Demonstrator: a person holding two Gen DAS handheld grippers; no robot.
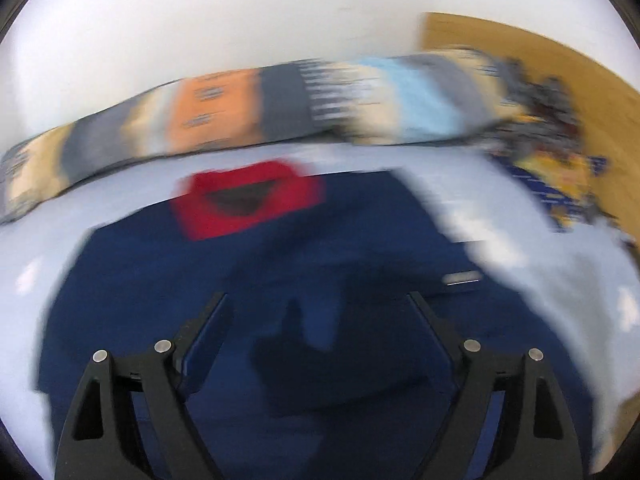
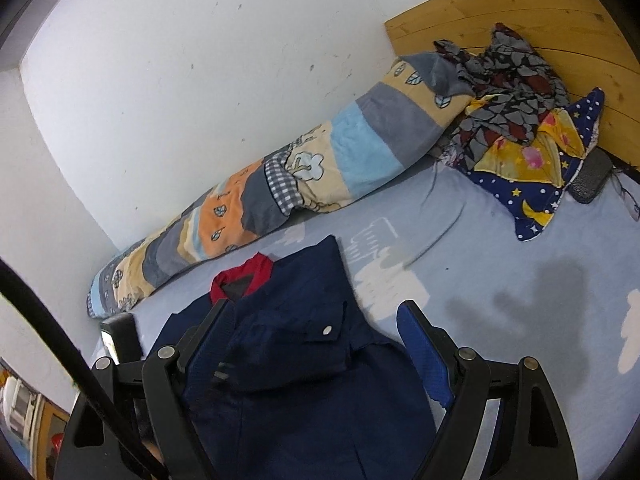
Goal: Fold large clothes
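1. Lying on the pale blue bed sheet, the navy jacket has its red collar at the end toward the wall.
2. Its cloth is dark blue and thick. One flap is turned over across the chest, and a silver snap button shows on a tab near the flap's edge.
3. A red lining frames a dark triangular neck opening, seen blurred in the left view at the collar.
4. The left gripper hangs over the jacket with its fingers spread wide and nothing between them; this view is smeared by motion.
5. The right gripper also has its fingers wide apart, straddling the jacket's folded upper part. I cannot tell whether the fingers touch the cloth.
6. A rolled patchwork quilt in orange, grey, light blue and cream lies along the wall behind the jacket.
7. A heap of patterned clothes sits at the wooden headboard, well apart from the jacket.
8. Dark shadows of the grippers fall on the sheet beside the jacket.
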